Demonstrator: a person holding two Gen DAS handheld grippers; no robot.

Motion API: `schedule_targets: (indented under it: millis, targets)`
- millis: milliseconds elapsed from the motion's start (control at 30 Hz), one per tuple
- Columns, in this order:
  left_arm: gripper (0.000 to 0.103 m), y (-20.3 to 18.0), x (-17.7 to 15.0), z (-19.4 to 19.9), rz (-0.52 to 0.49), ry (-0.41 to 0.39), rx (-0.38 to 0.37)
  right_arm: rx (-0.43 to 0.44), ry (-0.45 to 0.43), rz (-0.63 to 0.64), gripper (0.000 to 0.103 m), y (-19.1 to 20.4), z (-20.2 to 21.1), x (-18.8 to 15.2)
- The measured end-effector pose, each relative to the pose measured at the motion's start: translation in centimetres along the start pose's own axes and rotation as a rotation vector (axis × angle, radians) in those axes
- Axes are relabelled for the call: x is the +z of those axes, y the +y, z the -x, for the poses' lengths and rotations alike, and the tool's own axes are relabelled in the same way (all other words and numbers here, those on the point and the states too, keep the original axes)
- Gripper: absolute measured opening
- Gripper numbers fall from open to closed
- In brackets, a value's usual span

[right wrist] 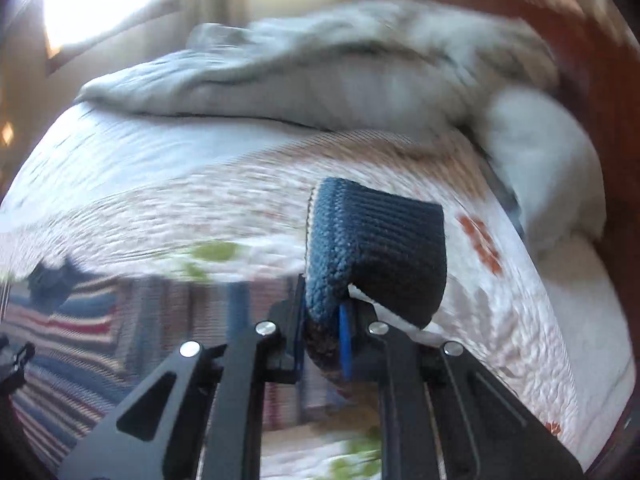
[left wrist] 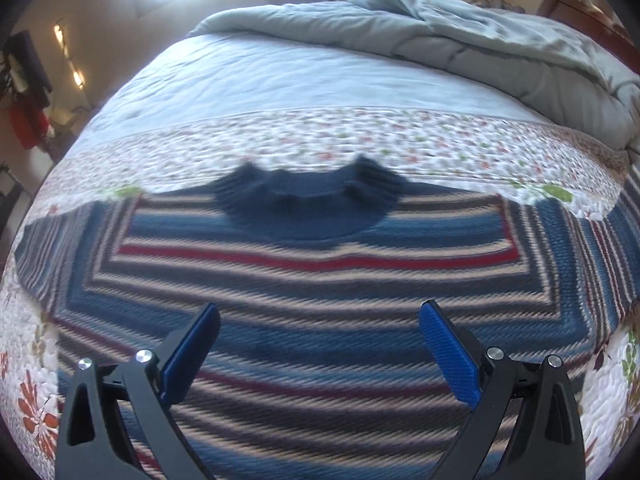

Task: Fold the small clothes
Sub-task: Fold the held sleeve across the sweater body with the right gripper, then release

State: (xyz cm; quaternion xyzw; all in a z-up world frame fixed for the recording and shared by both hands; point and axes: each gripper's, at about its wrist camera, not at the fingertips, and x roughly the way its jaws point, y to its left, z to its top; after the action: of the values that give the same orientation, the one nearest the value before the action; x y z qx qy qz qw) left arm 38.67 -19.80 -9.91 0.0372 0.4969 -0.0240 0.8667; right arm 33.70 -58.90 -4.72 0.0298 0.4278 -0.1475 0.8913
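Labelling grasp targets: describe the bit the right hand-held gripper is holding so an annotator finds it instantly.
On the bed, find the floral quilt in front of the rumpled grey duvet. The striped knit sweater lies on it, and the right hand-held gripper is shut on the sweater's sleeve cuff. The cuff is solid dark-blue ribbed knit, lifted off the quilt, unlike the striped body.

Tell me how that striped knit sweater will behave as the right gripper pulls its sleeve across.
Probably floppy: the cuff droops over the right gripper, whose jaws are shut on it. The striped sweater looks like chunky knit, so it likely stretches and drags on the quilt rather than sliding. The left gripper, open above it, could pin the body.
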Motion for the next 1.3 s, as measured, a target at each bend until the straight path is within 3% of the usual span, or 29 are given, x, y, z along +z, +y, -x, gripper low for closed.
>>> schedule_targets:
  millis: [133, 267, 433, 500, 533, 567, 600, 733, 933, 1000, 1200, 1300]
  targets:
    - [0.099, 4.0, -0.7, 0.9, 0.043, 0.000, 0.006, 0.044, -0.017, 0.147, 0.012, 9.3, 1.8, 0.4]
    - [0.099, 7.0, -1.1, 1.6, 0.070, -0.011, 0.026, 0.111, 0.008, 0.263, 0.013, 18.0, 1.5, -1.5]
    - [0.099, 9.8, -1.9, 1.6, 0.107, 0.001, 0.025, 0.230, 0.086, 0.326, 0.014, 25.4, -0.7, -4.5]
    - [0.099, 10.5, -2.2, 1.4, 0.112, 0.010, 0.024, 0.294, 0.139, 0.351, 0.021, 27.7, -1.4, -5.9]
    - [0.099, 10.7, -2.3, 1.3, 0.113, 0.014, 0.024, 0.333, 0.178, 0.357, 0.032, 28.4, -1.8, -6.5]
    - [0.099, 10.8, -2.4, 1.3, 0.114, 0.018, 0.022, 0.381, 0.216, 0.349, 0.046, 28.8, -2.0, -7.1]
    - [0.099, 10.9, -2.6, 1.2, 0.117, 0.020, 0.014, 0.419, 0.229, 0.336, 0.049, 29.0, -1.7, -7.3]
    - [0.099, 10.1, -2.6, 1.1, 0.115, 0.025, -0.018, 0.578, 0.251, 0.222, 0.051, 25.4, -0.1, -7.6]
    - [0.099, 5.2, -2.2, 1.1, 0.075, 0.042, -0.143, 0.580, 0.231, 0.084, 0.052, 18.2, 1.4, -8.2]
    - [0.099, 3.3, -2.1, 0.2, 0.077, 0.091, -0.197, 0.583, 0.238, 0.061, 0.052, 16.4, 1.7, -8.8]
    - [0.099, 1.4, -2.6, -2.9, 0.182, 0.238, -0.250, 0.581, 0.258, 0.062, 0.052, 14.2, 0.6, -11.0]
    - [0.098, 0.7, -2.4, -3.7, 0.190, 0.233, -0.260, 0.584, 0.260, 0.055, 0.052, 14.2, -0.1, -11.5]
